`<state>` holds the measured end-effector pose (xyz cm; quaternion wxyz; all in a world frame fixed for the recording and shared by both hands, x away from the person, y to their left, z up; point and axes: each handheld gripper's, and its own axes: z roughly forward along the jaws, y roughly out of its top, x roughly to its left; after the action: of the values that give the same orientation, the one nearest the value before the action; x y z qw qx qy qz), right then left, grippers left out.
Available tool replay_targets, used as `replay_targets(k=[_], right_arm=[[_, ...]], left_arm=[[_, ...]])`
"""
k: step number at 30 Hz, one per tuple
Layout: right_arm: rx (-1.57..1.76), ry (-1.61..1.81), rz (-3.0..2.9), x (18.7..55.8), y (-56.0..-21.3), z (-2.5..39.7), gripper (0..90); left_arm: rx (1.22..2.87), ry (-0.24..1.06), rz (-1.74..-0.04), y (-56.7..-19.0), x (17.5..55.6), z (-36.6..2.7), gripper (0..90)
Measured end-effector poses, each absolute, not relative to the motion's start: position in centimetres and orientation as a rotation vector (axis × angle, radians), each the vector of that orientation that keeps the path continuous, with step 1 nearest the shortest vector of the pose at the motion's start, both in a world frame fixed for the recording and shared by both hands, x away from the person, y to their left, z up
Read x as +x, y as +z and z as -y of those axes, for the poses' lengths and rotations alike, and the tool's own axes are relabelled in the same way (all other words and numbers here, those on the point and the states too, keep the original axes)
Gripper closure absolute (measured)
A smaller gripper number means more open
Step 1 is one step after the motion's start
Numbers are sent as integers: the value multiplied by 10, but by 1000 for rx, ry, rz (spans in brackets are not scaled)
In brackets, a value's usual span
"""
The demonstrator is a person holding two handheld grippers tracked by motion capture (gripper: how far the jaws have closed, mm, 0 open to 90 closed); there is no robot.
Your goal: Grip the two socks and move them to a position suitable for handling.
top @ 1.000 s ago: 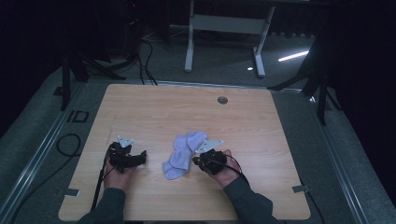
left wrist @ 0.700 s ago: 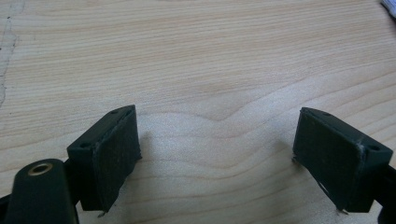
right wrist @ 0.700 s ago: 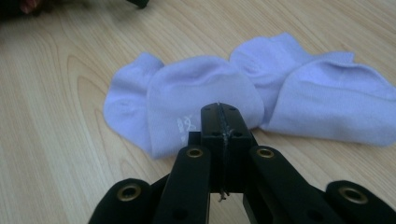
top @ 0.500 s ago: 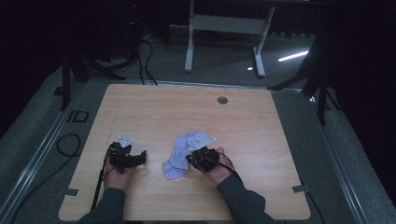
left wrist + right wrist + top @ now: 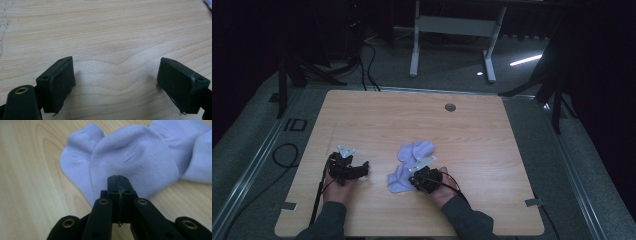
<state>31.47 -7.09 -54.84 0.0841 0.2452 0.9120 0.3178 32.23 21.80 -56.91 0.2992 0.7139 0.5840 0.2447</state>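
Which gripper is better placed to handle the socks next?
Right. The right gripper sits shut at the edge of the lavender socks, while the left gripper hangs open over bare table.

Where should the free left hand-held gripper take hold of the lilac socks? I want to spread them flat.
Take the rounded toe end of the lilac socks nearest the left hand-held gripper, coming in low from their left. That edge lies flat and free on the table, while the right hand-held gripper sits shut at their right side.
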Motion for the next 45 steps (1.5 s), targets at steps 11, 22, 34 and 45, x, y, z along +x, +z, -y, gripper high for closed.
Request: replay_targets(k=[11,22,34,45], right_arm=[[762,962,-2714,305,-549,87,886],[761,946,-2717,304,-544,87,824],[724,977,-2691,302,-523,66,668],[773,901,-2728,311,-542,44,640]], left_arm=[[1899,650,-1550,-569,322,-218,143],[1898,650,-1551,-569,322,-218,143],[1895,650,-1551,-569,322,-218,143],[1895,650,-1551,-569,322,-218,143]])
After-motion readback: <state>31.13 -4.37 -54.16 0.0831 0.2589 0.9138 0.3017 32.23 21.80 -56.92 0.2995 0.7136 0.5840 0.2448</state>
